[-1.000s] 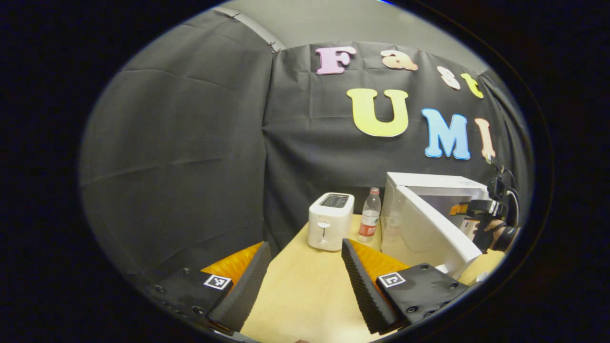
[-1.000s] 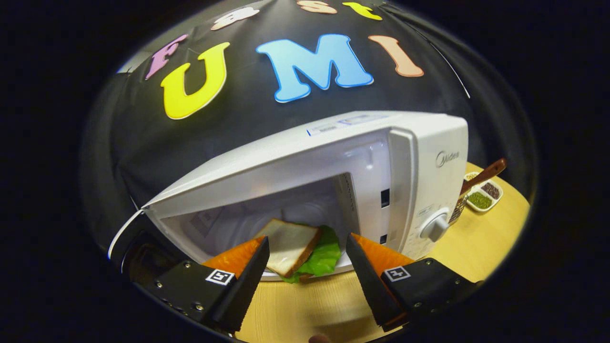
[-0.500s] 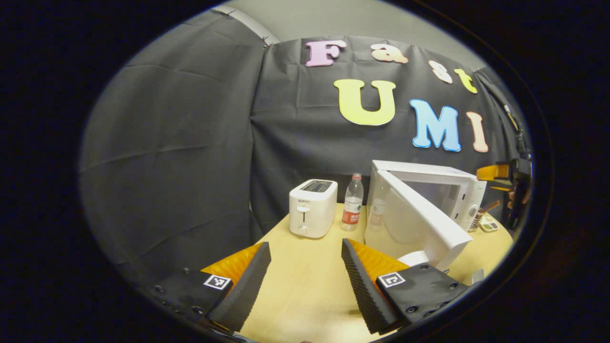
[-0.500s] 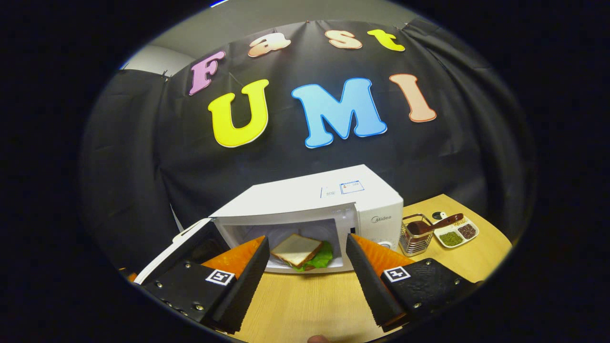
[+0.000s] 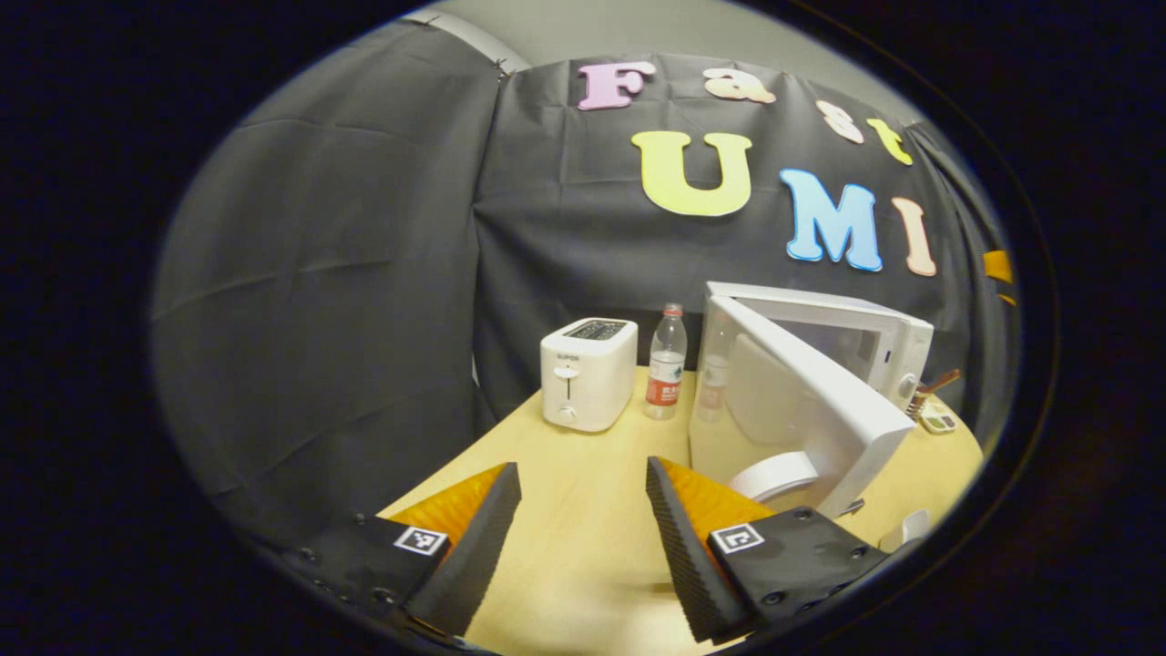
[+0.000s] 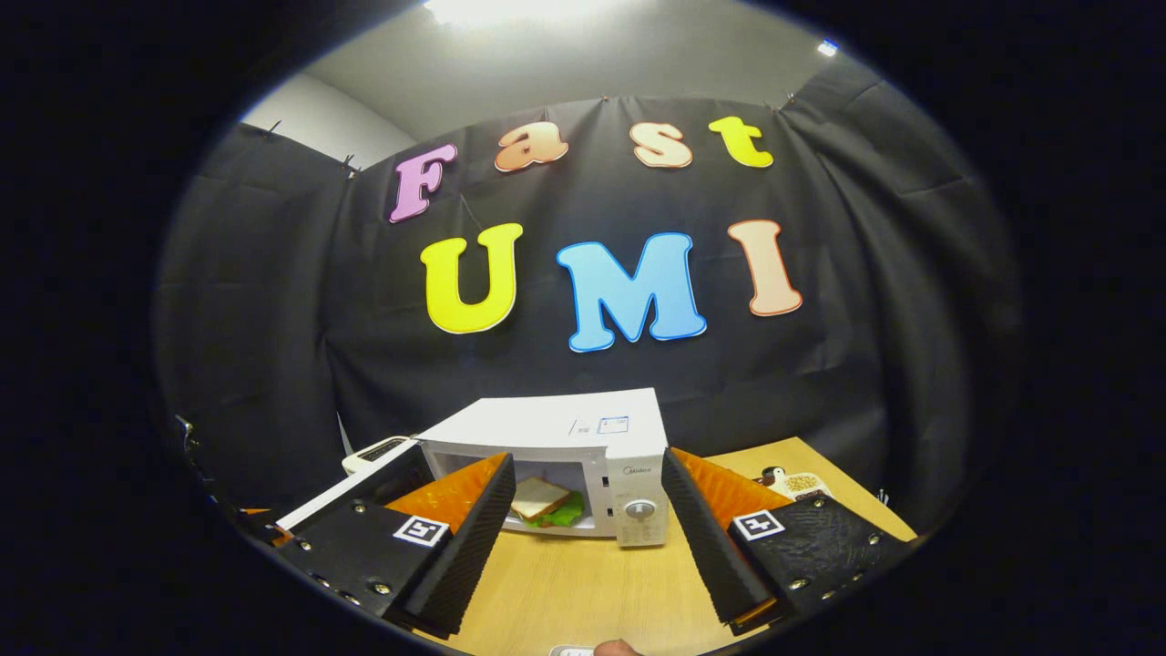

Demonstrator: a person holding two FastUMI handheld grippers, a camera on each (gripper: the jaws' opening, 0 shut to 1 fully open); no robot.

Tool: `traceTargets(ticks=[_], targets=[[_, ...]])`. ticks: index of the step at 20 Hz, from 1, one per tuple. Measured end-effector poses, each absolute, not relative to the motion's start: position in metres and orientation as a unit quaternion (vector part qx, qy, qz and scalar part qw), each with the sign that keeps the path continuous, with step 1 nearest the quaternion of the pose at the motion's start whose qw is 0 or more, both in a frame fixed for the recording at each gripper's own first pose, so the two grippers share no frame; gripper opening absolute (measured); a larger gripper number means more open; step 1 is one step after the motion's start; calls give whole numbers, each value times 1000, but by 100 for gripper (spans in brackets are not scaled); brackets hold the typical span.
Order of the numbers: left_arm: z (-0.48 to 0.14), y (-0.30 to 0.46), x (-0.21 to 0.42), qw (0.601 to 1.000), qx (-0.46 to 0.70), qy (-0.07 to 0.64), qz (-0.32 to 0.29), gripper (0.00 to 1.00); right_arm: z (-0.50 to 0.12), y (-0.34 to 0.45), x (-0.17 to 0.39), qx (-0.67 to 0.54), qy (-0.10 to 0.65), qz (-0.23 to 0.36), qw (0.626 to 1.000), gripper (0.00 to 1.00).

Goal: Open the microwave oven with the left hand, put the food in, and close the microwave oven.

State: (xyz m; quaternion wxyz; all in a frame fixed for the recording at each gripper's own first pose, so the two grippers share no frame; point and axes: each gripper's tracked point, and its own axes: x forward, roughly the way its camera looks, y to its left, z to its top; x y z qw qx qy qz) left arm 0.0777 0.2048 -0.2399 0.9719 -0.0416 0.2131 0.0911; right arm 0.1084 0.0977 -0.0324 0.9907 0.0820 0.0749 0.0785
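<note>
Right gripper (image 6: pixel 583 547): fingers spread wide, nothing between them, held above the table (image 6: pixel 583 592). Against the picture of a second ago, when its fingers stood at the mouth of the microwave oven (image 6: pixel 565 465), it has drawn well back; the oven now lies straight ahead and far smaller. The sandwich (image 6: pixel 545 503), bread over green leaf, lies inside the cavity, ahead between the fingers. Judgement: the food is delivered and the right gripper is clearing out of the door's path.

Left gripper (image 5: pixel 578 538): fingers likewise wide apart and empty. The open door (image 5: pixel 811 401) stands ahead and to the right of its right finger, swung outward, not touched. Over the last second the view has shifted so that the door sits lower and nearer. Judgement: only the closing remains, and it falls to this gripper to push the door's outer face.

Surface: pale wooden table. Ahead of the left gripper stand a toaster (image 5: pixel 588 374) and, just beside it, a water bottle (image 5: pixel 667 363). Black cloth walls the booth.
</note>
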Motion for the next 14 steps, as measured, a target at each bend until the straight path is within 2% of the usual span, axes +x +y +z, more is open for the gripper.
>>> traceTargets(ticks=[3,5,7,10,14], targets=[[-234,190,79,974,-27,207,89,67,-31,77,99,60,71,71,993,98],[-232,181,79,975,-19,204,89,43,-32,65,92,51,74,69,993,98],[-229,168,78,975,-27,204,83,34,-29,53,86,57,74,65,994,98],[-226,152,75,976,-17,202,83,11,-33,30,79,55,77,54,994,98],[-221,136,77,976,10,200,90,8,-26,5,69,46,71,54,995,98]])
